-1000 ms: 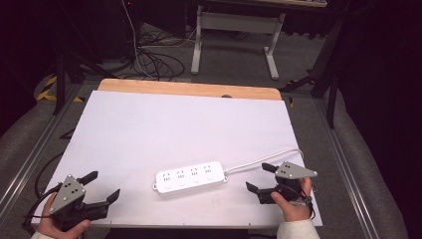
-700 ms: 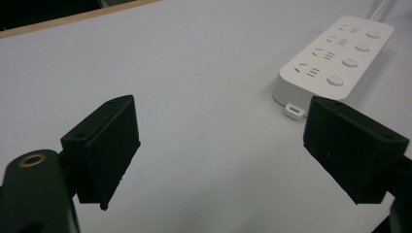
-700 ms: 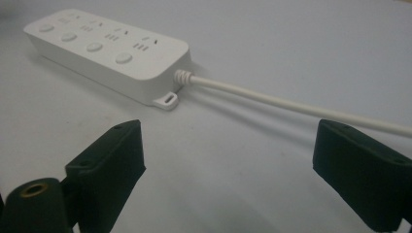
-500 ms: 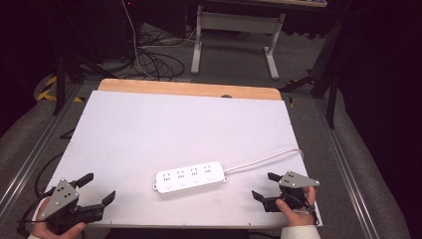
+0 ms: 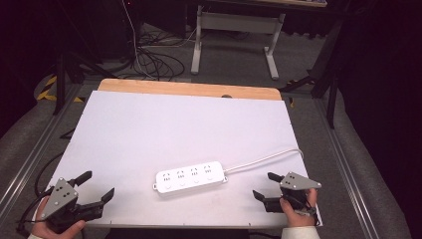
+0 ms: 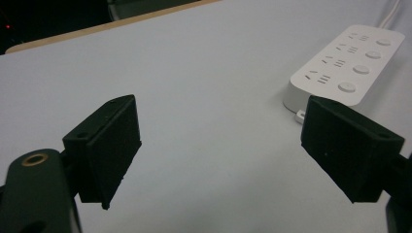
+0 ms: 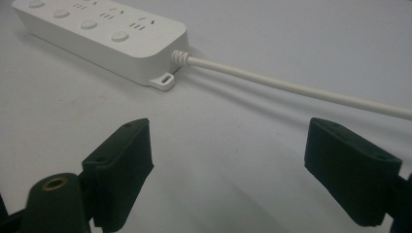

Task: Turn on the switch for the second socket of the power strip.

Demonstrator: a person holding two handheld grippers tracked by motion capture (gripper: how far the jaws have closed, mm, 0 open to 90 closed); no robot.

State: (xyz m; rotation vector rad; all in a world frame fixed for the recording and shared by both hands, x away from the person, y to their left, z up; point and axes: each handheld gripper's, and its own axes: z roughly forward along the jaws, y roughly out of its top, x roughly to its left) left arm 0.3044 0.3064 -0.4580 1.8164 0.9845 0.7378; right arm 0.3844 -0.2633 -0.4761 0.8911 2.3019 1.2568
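High view gives us the whole table (image 5: 149, 129): white power strip (image 5: 190, 177) lying flat toward the near side, roughly midway between the two hands, its white cord (image 5: 263, 160) curving off toward the right edge; left gripper (image 5: 94, 189) sits low at the near-left corner, jaws spread wide, nothing between them; right gripper (image 5: 263, 186) waits at the near-right, well apart from the strip, and its jaws have just been closing a touch, yet they stand apart with only bare table between them. Left gripper view has the strip (image 6: 347, 65) ahead and off to one side, buttons and sockets facing up; right gripper view looks at the cord end of the strip (image 7: 107, 36), the cord (image 7: 291, 87) running across just beyond the jaw tips. By my read this is the approach, nothing gripped yet; the next move calls for one gripper to travel in and straddle the strip's body or the cord. Plenty of bare surface all round the strip; both hands sit close to the near edge, and the right one is near the right edge too.
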